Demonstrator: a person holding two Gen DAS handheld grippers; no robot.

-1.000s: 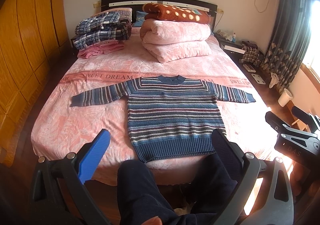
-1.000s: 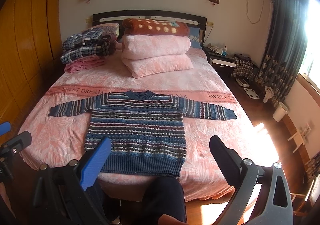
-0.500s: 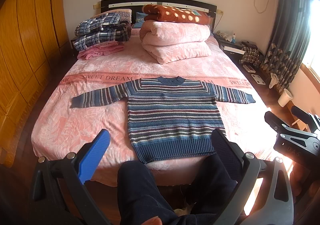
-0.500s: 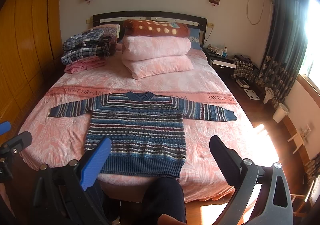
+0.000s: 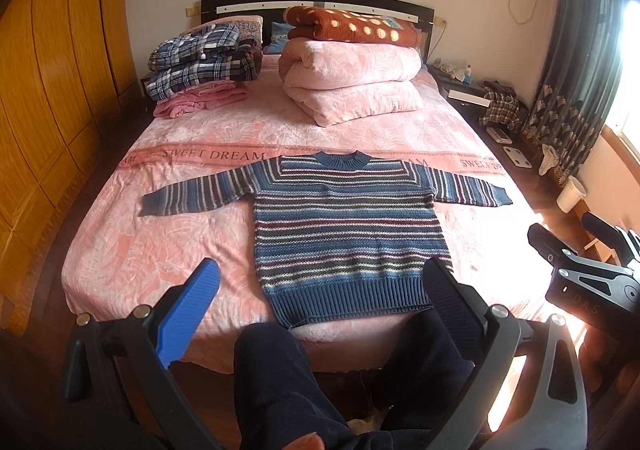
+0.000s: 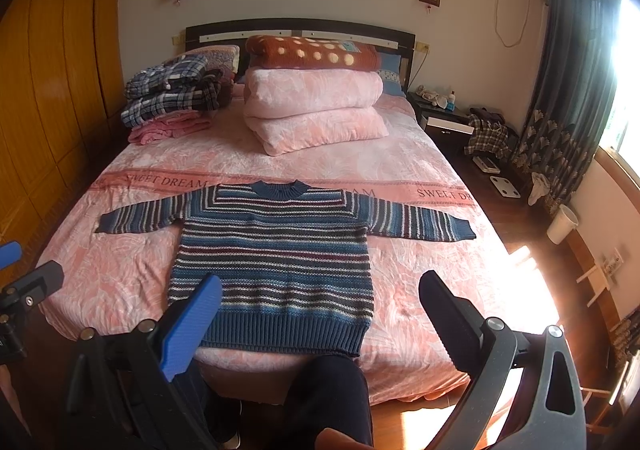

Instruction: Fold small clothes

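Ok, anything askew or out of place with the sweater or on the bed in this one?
Nothing stands out. The striped sweater lies flat on the pink bedspread with both sleeves spread, slightly skewed to the bed's edge. Both tools are open and clear of it.

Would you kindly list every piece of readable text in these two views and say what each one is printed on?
"SWEET DREAM": on the band of the bedspread, left of the sweater.
"AM": the same band, just right of the sweater's collar; the rest is covered.
"SWEET D": the band's right end in the right wrist view; cut off at the bed's edge.
"DAS": on the right gripper body, faint, seen from the left wrist.
Bottle on the nightstand: too small to read.
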